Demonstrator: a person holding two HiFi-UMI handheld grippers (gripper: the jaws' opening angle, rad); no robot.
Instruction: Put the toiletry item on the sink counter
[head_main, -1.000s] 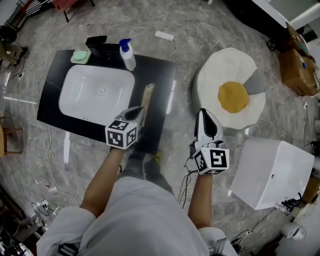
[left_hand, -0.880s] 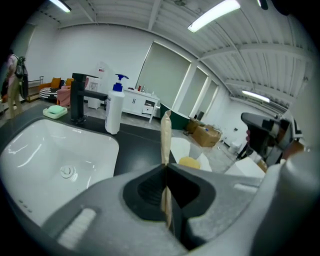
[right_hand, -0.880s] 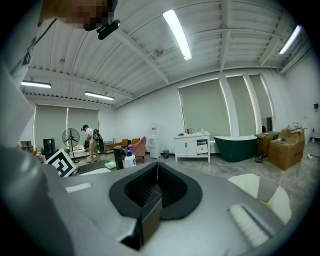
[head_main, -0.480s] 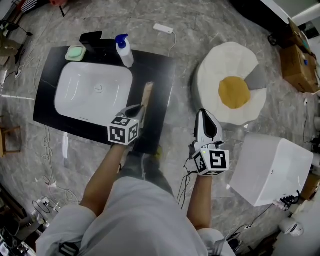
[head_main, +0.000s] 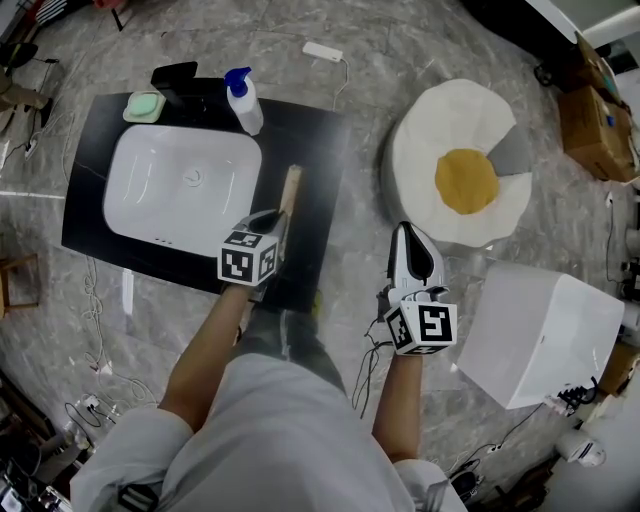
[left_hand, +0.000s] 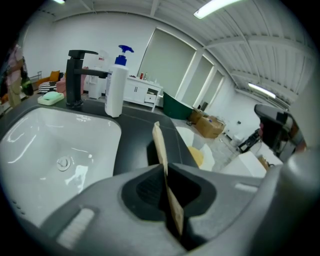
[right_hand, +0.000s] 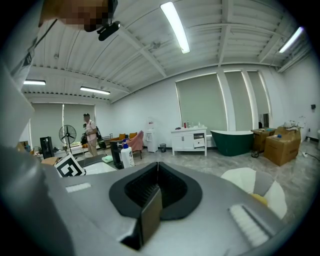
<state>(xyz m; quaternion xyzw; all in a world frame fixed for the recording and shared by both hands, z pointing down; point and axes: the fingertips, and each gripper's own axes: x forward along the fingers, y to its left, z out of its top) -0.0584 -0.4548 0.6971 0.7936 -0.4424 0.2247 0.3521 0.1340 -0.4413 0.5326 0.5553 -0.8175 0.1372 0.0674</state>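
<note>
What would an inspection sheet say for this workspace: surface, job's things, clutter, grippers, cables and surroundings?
Surface: black counter with white basin.
Job's things: flat tan strip, held over the counter's right part; whether it touches, cannot tell.
Clutter: faucet, pump bottle and green soap along the far edge.
Grippers: left gripper shut on the strip; right gripper shut, empty, off the counter.
Cables: loose cables on the floor left of the counter; power strip beyond it.
Surroundings: egg cushion, white box, cardboard boxes to the right.
</note>
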